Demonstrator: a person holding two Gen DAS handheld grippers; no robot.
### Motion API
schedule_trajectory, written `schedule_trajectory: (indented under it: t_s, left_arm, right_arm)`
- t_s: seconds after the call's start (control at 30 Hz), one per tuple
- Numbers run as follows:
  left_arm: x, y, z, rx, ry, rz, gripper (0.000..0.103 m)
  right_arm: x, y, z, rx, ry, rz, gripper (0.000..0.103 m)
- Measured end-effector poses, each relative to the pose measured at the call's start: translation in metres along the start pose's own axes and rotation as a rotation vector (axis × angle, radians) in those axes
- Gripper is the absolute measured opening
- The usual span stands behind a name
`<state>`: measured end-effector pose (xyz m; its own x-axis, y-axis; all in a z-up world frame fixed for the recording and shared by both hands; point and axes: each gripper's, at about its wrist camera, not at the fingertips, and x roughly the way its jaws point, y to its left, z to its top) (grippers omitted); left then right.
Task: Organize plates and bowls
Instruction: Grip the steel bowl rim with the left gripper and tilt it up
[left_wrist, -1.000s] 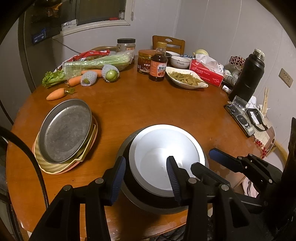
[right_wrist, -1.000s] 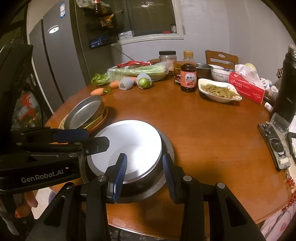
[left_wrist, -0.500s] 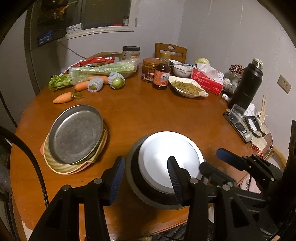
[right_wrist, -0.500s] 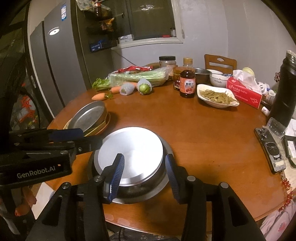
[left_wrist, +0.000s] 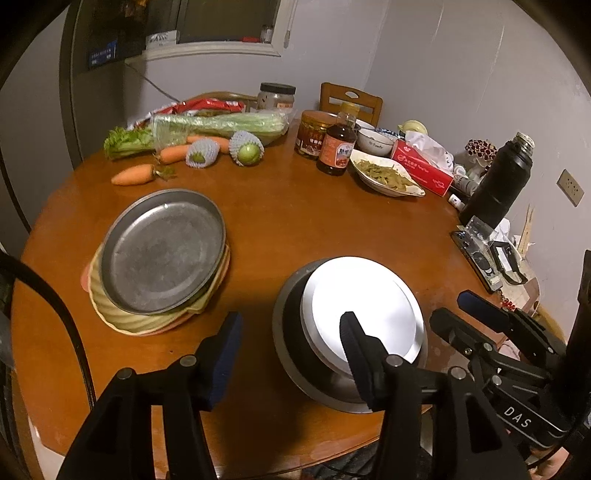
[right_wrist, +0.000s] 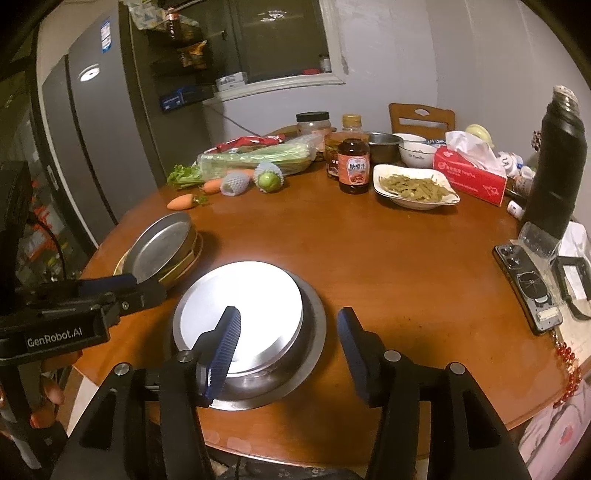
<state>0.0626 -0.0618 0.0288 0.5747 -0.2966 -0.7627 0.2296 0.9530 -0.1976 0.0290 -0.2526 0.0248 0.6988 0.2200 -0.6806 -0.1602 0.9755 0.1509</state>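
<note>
A stack of nested steel bowls (left_wrist: 354, 317) (right_wrist: 243, 325) sits near the front edge of the round wooden table (left_wrist: 295, 221). A stack of plates topped by a grey metal plate (left_wrist: 162, 247) (right_wrist: 162, 251) lies to its left. My left gripper (left_wrist: 290, 350) is open and empty, above the table just left of the bowls. My right gripper (right_wrist: 288, 343) is open and empty, above the bowls' near right rim. Each gripper shows in the other's view, the right one (left_wrist: 480, 310) and the left one (right_wrist: 110, 288).
At the back are carrots (left_wrist: 133, 174), celery (left_wrist: 221, 125), netted fruit (left_wrist: 247, 147), jars, a sauce bottle (left_wrist: 337, 151), a dish of food (left_wrist: 384, 177), a white bowl (left_wrist: 375, 142), a tissue box (left_wrist: 421, 168). A black flask (left_wrist: 495, 181) and a phone (right_wrist: 528, 284) stand at the right.
Both grippers have risen and drawn back from the bowls; the left one has shifted left. Both stay open. The bowls and plates have not moved.
</note>
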Motion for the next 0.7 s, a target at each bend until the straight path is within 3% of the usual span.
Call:
schedule_trajectory:
  t_s: [0.7]
  left_arm:
    - [0.033, -0.007, 0.0, 0.006, 0.048, -0.032, 0.059]
  right_arm:
    - [0.034, -0.015, -0.008, 0.095, 0.078, 0.006, 0.062]
